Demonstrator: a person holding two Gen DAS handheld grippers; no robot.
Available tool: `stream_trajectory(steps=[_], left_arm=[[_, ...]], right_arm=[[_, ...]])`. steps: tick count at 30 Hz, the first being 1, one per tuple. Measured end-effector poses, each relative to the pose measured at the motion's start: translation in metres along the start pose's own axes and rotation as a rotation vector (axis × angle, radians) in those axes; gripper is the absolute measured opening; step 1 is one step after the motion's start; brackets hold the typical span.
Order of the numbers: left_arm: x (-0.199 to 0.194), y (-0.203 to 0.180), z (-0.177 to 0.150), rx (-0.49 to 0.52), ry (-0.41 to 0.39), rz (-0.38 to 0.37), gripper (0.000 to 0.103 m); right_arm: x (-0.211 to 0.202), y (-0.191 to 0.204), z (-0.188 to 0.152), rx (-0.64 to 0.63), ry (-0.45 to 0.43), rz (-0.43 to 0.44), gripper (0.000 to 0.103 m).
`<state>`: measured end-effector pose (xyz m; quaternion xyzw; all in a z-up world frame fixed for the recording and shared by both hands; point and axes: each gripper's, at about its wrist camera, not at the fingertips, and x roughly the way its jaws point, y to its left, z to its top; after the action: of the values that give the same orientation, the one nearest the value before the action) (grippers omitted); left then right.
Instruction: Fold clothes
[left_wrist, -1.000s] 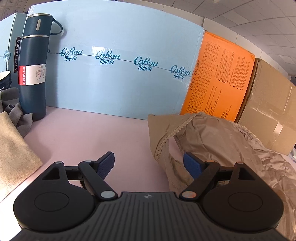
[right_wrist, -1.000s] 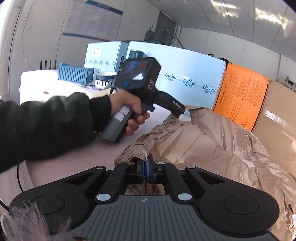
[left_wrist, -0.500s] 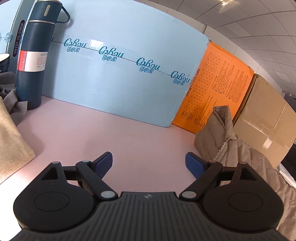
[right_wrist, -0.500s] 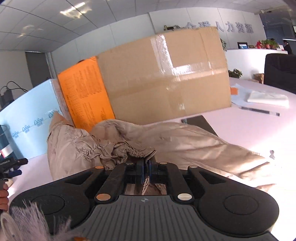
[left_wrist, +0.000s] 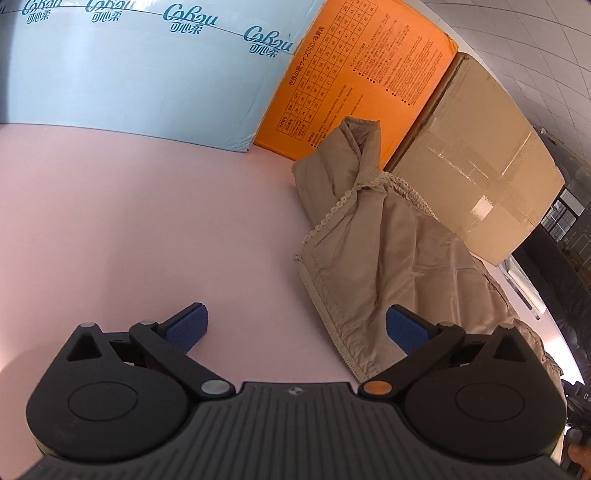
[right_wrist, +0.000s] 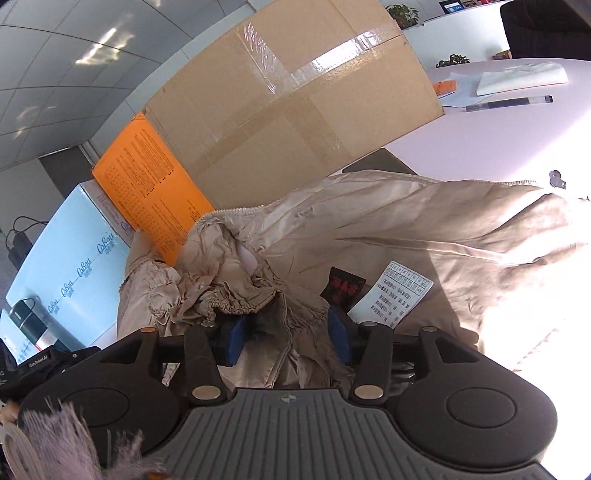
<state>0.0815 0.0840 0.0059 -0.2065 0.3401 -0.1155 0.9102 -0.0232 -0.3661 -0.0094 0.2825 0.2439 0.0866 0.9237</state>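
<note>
A beige garment with lace trim (left_wrist: 373, 236) lies bunched on the pink table, against the boxes. My left gripper (left_wrist: 295, 328) is open and empty above the table; its right pad is beside the garment's hem. In the right wrist view the garment (right_wrist: 406, 236) spreads wide, with a white care label (right_wrist: 397, 291) and a black tag (right_wrist: 343, 288) showing. My right gripper (right_wrist: 288, 338) is open, with a fold of the gathered fabric lying loose between its blue pads.
A light blue box (left_wrist: 140, 62), an orange box (left_wrist: 362, 70) and a taped cardboard box (left_wrist: 476, 181) stand along the back. A dark flask (right_wrist: 27, 321) stands far left. A pen (right_wrist: 509, 103) and papers (right_wrist: 521, 75) lie far right.
My right gripper has opened and let go of the garment, which has been pulled right. My left gripper has swung right and lower, still open; the flask left its view.
</note>
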Motion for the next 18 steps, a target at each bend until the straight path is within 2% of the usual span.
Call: stream_trajectory(steps=[2,4,8,12,16,17,18], left_arm=[[0.003,0.001,0.003,-0.055,-0.003,-0.01,0.103],[0.007,0.006,0.006,-0.12,-0.004,-0.051,0.103],[0.016,0.019,0.008,-0.263,0.021,-0.215,0.103],[0.022,0.008,0.009,-0.242,0.026,-0.243,0.103],[0.025,-0.013,0.0,-0.153,0.055,-0.287,0.103],[0.024,-0.019,-0.003,-0.126,0.062,-0.292,0.101],[0.023,-0.023,-0.006,-0.102,0.067,-0.291,0.09]], right_arm=[[0.001,0.0,0.002,0.0,0.0,0.009,0.05],[0.002,0.0,0.002,0.001,0.001,0.017,0.052],[0.002,0.001,0.002,-0.004,0.002,0.027,0.056],[0.001,0.002,0.003,-0.007,0.003,0.041,0.061],[0.001,0.001,0.003,-0.004,0.003,0.05,0.063],[0.001,0.001,0.003,-0.003,0.003,0.051,0.063],[0.001,0.001,0.003,-0.001,0.002,0.053,0.063]])
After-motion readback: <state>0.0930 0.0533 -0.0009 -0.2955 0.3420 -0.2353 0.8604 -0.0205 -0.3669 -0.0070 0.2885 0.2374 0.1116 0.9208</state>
